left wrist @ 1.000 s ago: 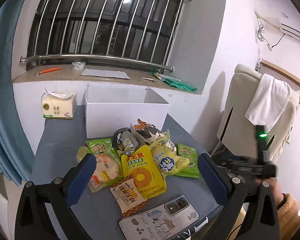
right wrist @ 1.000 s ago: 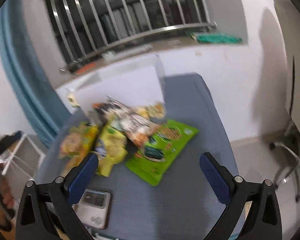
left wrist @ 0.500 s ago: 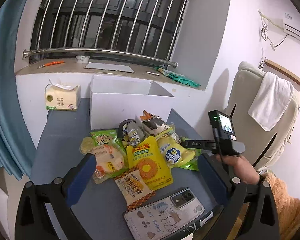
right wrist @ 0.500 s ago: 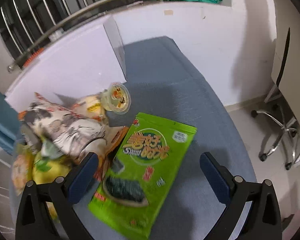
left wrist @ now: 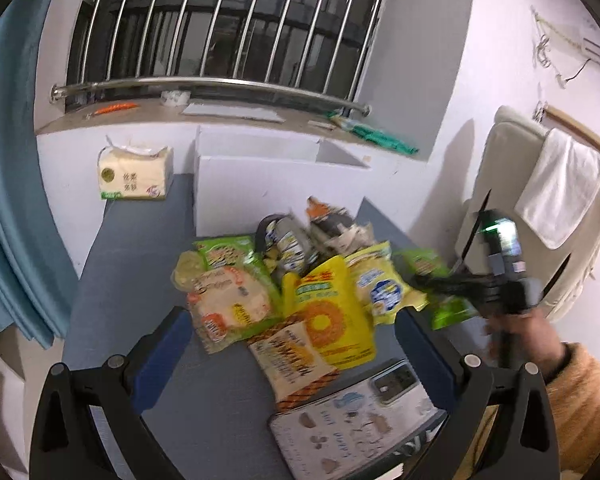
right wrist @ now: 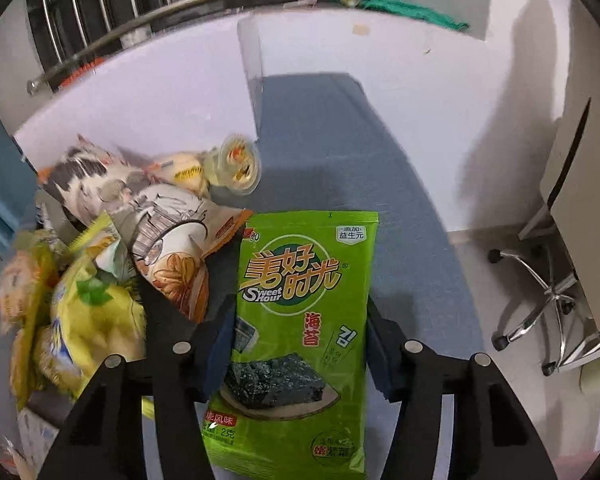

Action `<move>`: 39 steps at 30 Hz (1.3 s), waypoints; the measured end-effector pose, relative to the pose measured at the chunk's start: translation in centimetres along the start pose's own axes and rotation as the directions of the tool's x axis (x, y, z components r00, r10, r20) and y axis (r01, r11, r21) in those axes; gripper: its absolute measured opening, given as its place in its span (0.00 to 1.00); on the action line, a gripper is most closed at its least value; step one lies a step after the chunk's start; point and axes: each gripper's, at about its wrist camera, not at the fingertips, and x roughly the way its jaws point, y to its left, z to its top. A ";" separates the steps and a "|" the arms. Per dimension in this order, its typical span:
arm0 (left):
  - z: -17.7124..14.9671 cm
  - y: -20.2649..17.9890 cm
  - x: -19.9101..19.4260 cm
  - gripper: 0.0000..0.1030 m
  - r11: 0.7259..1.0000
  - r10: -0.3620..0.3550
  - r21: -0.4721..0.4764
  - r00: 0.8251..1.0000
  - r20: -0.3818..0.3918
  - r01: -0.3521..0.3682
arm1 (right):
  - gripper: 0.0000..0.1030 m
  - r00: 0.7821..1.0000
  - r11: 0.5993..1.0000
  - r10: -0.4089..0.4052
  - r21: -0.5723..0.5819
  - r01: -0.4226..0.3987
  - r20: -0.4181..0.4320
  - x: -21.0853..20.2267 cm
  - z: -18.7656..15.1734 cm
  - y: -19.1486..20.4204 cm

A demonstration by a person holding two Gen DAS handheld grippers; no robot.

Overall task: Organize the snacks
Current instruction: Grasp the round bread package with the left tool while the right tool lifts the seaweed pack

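A pile of snack packets lies on the grey-blue table in front of an open white box. My left gripper is open and empty above the pile's near edge. My right gripper straddles a green seaweed packet, which lies flat on the table; its blue pads sit against both long edges. From the left wrist view the right gripper reaches over the green packet. A jelly cup and a patterned bag lie beside it.
A phone in a cartoon case lies at the table's near edge. A tissue pack stands at the back left. A blue curtain hangs on the left. A beige chair with a towel stands to the right.
My right gripper has come down over the green seaweed packet and its jaws have narrowed onto the packet's edges. My left gripper has shifted slightly and stays open.
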 end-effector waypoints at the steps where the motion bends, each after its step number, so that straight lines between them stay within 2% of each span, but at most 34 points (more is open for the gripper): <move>1: 0.0 0.3 0.4 1.00 1.000 0.002 -0.004 1.000 -0.010 -0.002 | 0.60 1.000 1.000 0.004 0.002 -0.004 0.020 -0.6 -0.1 -0.3; 5: 0.3 1.8 2.7 1.00 1.000 -0.007 0.015 0.997 -0.073 0.008 | 0.60 0.993 0.995 0.079 0.060 -0.085 0.093 -3.8 -0.7 -2.3; 8: 0.8 3.0 5.3 1.00 0.998 0.059 0.043 0.987 -0.152 -0.053 | 0.60 0.973 0.978 0.169 0.094 -0.185 0.154 -6.3 -1.5 -3.5; 12: 1.6 3.7 8.2 1.00 0.996 0.083 0.038 0.975 -0.207 -0.076 | 0.60 0.957 0.968 0.206 0.103 -0.231 0.205 -8.7 -2.5 -4.3; 15: 1.7 3.4 11.0 1.00 0.986 0.165 0.084 0.951 -0.263 -0.147 | 0.60 0.952 0.966 0.217 0.096 -0.242 0.214 -9.9 -3.3 -4.2; 17: 1.5 2.8 12.5 1.00 0.978 0.194 0.135 0.940 -0.281 -0.162 | 0.60 0.952 0.965 0.222 0.091 -0.246 0.213 -11.2 -3.3 -4.6; 20: 1.1 2.9 14.3 1.00 0.965 0.250 0.154 0.917 -0.312 -0.210 | 0.61 0.952 0.968 0.223 0.072 -0.242 0.211 -11.0 -3.0 -3.8; 22: 1.0 3.4 14.5 0.92 0.975 0.219 0.108 0.923 -0.315 -0.195 | 0.61 0.950 0.965 0.231 0.072 -0.251 0.212 -10.7 -2.9 -3.6; 23: 1.0 3.9 14.3 0.78 0.984 0.176 0.068 0.930 -0.323 -0.162 | 0.61 0.949 0.965 0.234 0.072 -0.254 0.210 -10.6 -2.9 -3.5; 24: 1.0 4.1 14.1 0.76 0.987 0.158 0.051 0.934 -0.320 -0.149 | 0.61 0.949 0.964 0.236 0.071 -0.255 0.209 -10.6 -2.9 -3.5; 28: 0.7 3.8 12.8 0.75 0.981 0.188 0.099 0.937 -0.295 -0.166 | 0.61 0.947 0.962 0.246 0.065 -0.264 0.207 -10.4 -3.0 -3.2; 31: 1.1 4.1 10.5 0.75 0.990 0.142 0.049 0.959 -0.246 -0.134 | 0.61 0.945 0.961 0.256 0.055 -0.272 0.204 -10.3 -3.0 -2.7; 35: 2.8 4.1 6.4 0.75 0.995 0.095 0.007 0.986 -0.137 -0.095 | 0.61 0.941 0.958 0.268 0.043 -0.283 0.204 -10.5 -3.0 -2.1; 39: 5.9 3.9 4.8 0.75 0.998 0.054 -0.008 0.997 -0.060 -0.055 | 0.61 0.920 0.941 0.323 0.028 -0.337 0.223 -11.0 -2.1 -1.2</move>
